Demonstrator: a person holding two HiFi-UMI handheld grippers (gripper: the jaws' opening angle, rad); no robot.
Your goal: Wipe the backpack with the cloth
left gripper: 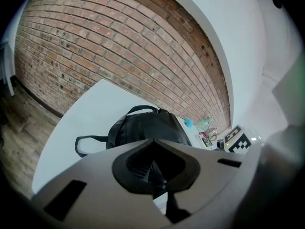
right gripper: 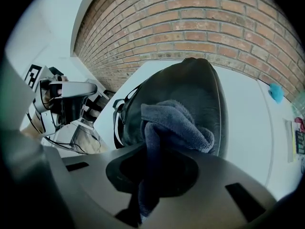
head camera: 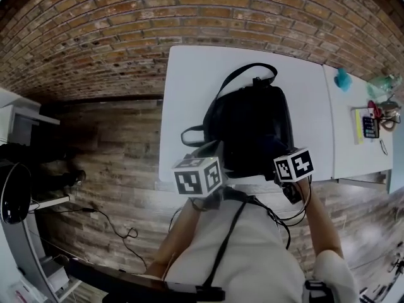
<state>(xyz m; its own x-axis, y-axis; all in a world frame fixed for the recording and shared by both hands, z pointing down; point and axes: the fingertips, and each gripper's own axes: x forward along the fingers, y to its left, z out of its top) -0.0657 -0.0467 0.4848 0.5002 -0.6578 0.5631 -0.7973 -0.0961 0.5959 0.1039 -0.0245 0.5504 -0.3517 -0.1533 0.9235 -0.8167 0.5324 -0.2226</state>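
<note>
A black backpack [head camera: 252, 122] lies flat on the white table [head camera: 189, 81], with its handle towards the brick wall. My right gripper [right gripper: 147, 175] is shut on a grey-blue cloth [right gripper: 174, 123], which bunches out of the jaws just above the near end of the backpack [right gripper: 190, 85]. In the head view the right gripper [head camera: 291, 169] is at the pack's near right corner. My left gripper [head camera: 201, 172] hovers at the near left corner, by the table's front edge. In the left gripper view its jaws [left gripper: 155, 168] look shut with nothing in them, and the backpack [left gripper: 143, 128] lies ahead.
A second white table [head camera: 353, 150] adjoins on the right, bearing a teal object [head camera: 343, 79], a calculator [head camera: 370, 127] and small items. A brick wall [head camera: 126, 30] runs behind. On the wood floor to the left are cables [head camera: 117, 226] and a shelf unit [head camera: 25, 122].
</note>
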